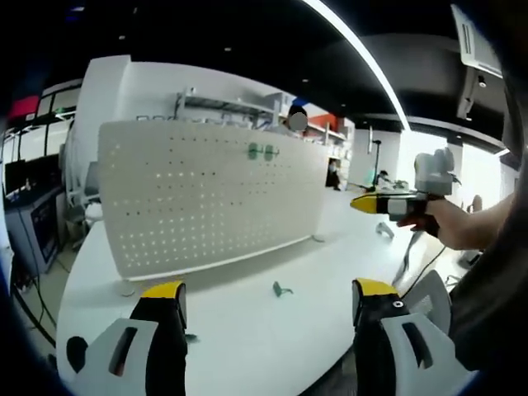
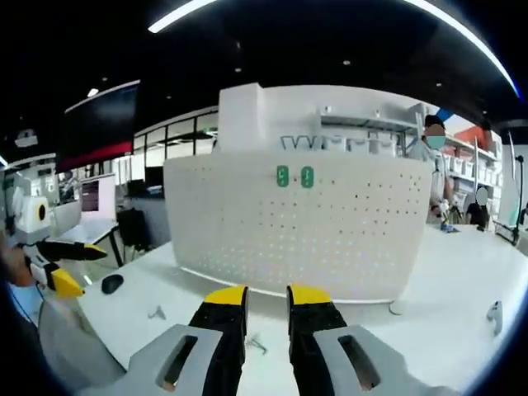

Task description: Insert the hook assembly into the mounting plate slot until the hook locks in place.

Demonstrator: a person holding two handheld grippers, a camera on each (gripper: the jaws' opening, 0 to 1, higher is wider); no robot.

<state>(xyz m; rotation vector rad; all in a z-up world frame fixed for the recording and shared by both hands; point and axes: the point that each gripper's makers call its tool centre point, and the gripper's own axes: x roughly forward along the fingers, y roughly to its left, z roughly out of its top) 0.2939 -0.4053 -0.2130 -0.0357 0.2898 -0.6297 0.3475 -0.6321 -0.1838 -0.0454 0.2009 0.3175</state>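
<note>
**Operator:** Hook first, since that is what I am after: the small green hook (image 1: pixel 282 289) lies loose on the white table (image 1: pixel 247 330), ahead of my left gripper (image 1: pixel 268 301) and between its spread jaws as the left gripper view frames it. Nothing sits between those yellow-tipped fingers (image 1: pixel 162 290); they stand wide apart and empty.

**Observer:** And your right side?

**Operator:** My right gripper (image 2: pixel 266 299) has its jaws drawn nearly together, only a slim gap left, and I see nothing held in them. It points at the white pegboard (image 2: pixel 313 231), which stands upright on the table. Two green pieces (image 2: pixel 294 176) already sit side by side near the board's top edge. A small grey part (image 2: pixel 157 312) lies on the table off to the left, and something thin (image 2: pixel 257 344) lies just past the right fingertips; I cannot tell what either is.

**Observer:** So which step are you in?

**Operator:** By my reading, the very start: no hook is picked up yet. Next I would bring the left jaws down around the green hook and close on it squarely, then carry it to an empty slot in the board. It is small and lies flat, so the pinch must be low and centred.
</note>
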